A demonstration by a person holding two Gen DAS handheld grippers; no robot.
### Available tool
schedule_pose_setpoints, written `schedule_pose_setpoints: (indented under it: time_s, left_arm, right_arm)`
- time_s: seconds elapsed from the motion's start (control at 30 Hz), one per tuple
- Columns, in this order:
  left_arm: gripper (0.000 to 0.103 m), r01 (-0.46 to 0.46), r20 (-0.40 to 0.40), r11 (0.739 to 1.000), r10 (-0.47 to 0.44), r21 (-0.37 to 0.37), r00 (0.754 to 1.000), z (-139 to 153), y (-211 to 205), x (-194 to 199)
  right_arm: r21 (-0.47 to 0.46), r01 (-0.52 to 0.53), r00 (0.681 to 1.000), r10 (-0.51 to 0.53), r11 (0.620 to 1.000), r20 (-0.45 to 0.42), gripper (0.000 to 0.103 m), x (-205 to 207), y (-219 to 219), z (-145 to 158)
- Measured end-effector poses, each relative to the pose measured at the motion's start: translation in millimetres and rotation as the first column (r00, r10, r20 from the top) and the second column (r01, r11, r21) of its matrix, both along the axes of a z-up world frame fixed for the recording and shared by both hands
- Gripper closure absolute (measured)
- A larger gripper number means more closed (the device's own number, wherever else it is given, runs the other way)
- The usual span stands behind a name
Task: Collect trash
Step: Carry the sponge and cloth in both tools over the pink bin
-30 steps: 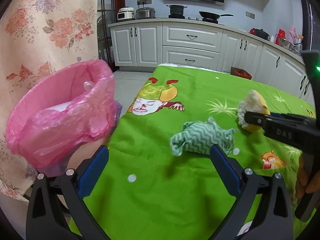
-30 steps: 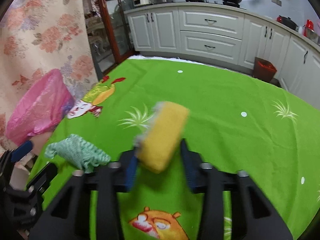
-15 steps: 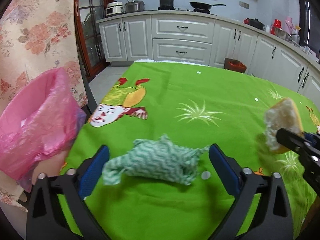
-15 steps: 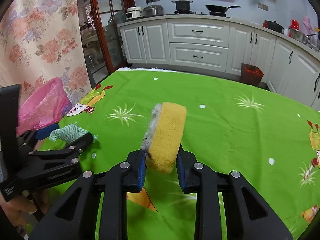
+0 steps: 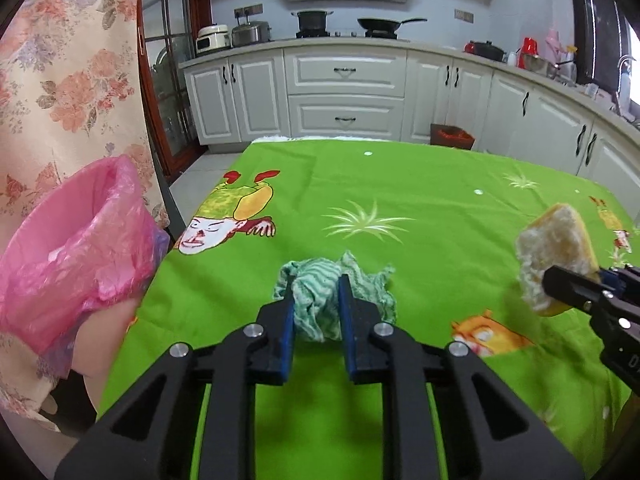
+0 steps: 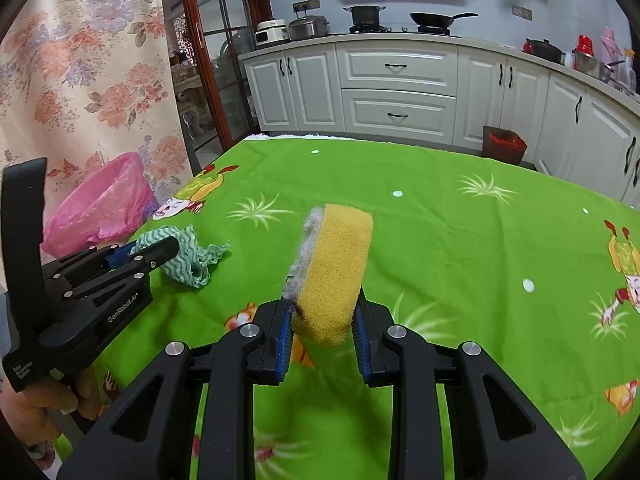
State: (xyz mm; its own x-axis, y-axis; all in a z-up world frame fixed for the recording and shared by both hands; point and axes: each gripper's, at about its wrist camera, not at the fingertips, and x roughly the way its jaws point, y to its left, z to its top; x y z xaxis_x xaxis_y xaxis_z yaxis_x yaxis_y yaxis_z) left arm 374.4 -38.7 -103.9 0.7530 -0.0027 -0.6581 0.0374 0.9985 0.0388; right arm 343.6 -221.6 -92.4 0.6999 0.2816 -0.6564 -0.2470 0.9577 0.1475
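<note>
Pick-up step in hand: my left gripper [image 5: 316, 300] is clamped on the green rag [image 5: 334, 300] on the tablecloth [image 5: 420, 216]; my right gripper [image 6: 322, 318] holds the sponge [image 6: 334, 272] aloft. Next, as I judge: carry both left to the pink-lined bin [image 5: 68, 256]

My black left gripper [image 5: 316, 300], blue pads, grips a green-white zigzag rag [image 5: 332, 296]. My right gripper [image 6: 322, 316] holds a yellow sponge [image 6: 334, 268], grey scouring side. Bright green cartoon tablecloth [image 6: 460, 240], pink bin bag [image 5: 72, 256], peach floral curtain [image 5: 60, 92].

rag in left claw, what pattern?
Green-and-white zigzag stripes on the rag; clearest in the left wrist view.
</note>
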Motion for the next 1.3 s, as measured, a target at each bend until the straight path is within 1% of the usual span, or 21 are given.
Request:
schedule_pose_setpoints:
  time_s: [0.17,0.43,0.7,1.0,1.3]
  left_arm:
    - [0.085,0.009,0.025,1.000,-0.009,-0.019,1.000,5.7,-5.2,-31.2]
    - [0.085,0.057,0.056,0.998,-0.057,0.004,0.997,13.3,-21.7,-86.8]
    - [0.085,0.070,0.103,0.998,-0.070,-0.001,0.992,21.4,-30.0,-136.4]
    - [0.085,0.085,0.149,0.996,-0.081,-0.016,0.986,34.6,-25.7,-181.1]
    - [0.085,0.058,0.180,0.998,-0.053,-0.019,0.982,42.8,-8.0,-204.8]
  right_arm:
    - [-0.010,-0.003,1.000,0.004,1.000,0.013,0.077,-26.2,-3.0,4.0]
    - [-0.028,-0.012,1.000,0.012,1.000,0.020,0.077,-71.8,-7.8,4.8]
    - [-0.050,-0.029,0.999,0.031,0.998,0.030,0.077,-113.0,-5.2,6.8]
    - [-0.056,-0.042,0.997,0.046,0.998,0.058,0.077,-139.0,2.3,17.3]
    - [-0.055,-0.078,0.994,0.082,0.995,0.077,0.077,-153.0,18.6,26.3]
